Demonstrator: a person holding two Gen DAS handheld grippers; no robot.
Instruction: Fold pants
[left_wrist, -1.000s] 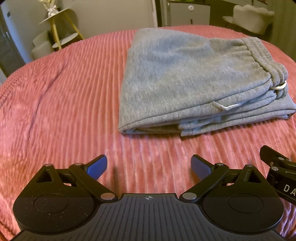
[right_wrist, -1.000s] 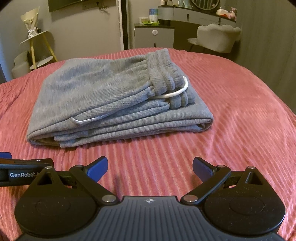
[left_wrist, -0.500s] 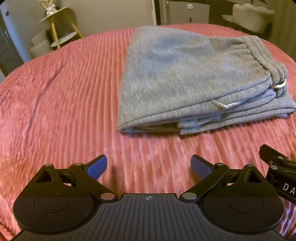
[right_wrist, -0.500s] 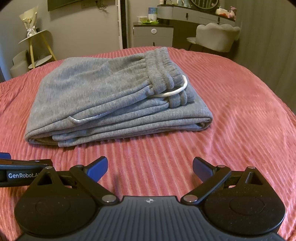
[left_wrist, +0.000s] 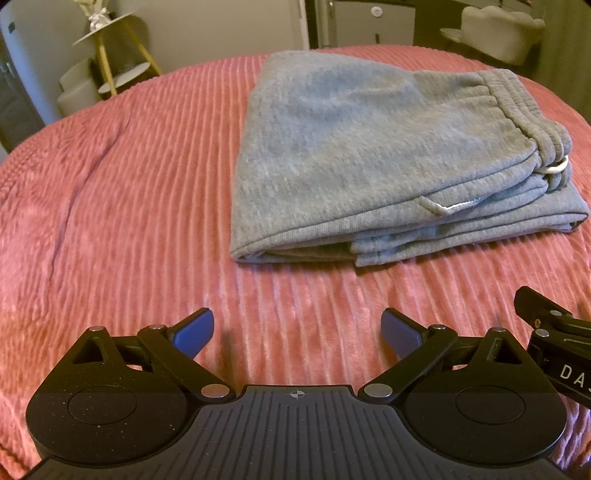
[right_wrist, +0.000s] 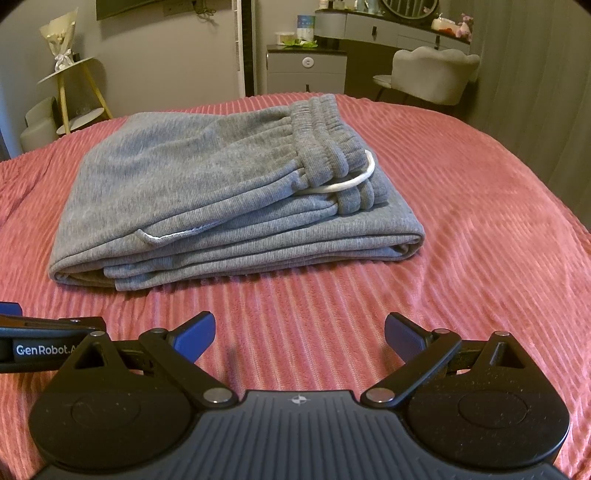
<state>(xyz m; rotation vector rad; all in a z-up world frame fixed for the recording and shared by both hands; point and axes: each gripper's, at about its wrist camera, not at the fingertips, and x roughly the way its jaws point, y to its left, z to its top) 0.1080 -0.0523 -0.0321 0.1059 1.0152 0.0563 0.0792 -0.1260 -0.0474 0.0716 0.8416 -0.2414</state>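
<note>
Mid-bedspread (right_wrist: 480, 221): pants (right_wrist: 207, 192) lie folded.
My left gripper (left_wrist: 297, 328) and right gripper (right_wrist: 300, 330) gape empty; I'd only tuck the drawstring (right_wrist: 343, 184).

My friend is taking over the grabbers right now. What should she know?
Left tool: open, holding nothing, above the pink bedspread.
Right tool: open, holding nothing, beside the left one.
Grey pants: lying on the bedspread ahead of both tools, folded into a stacked bundle, waistband and white drawstring on top at the right.
Done: the folding looks finished.
Left: perhaps tuck in the loose drawstring.
</note>
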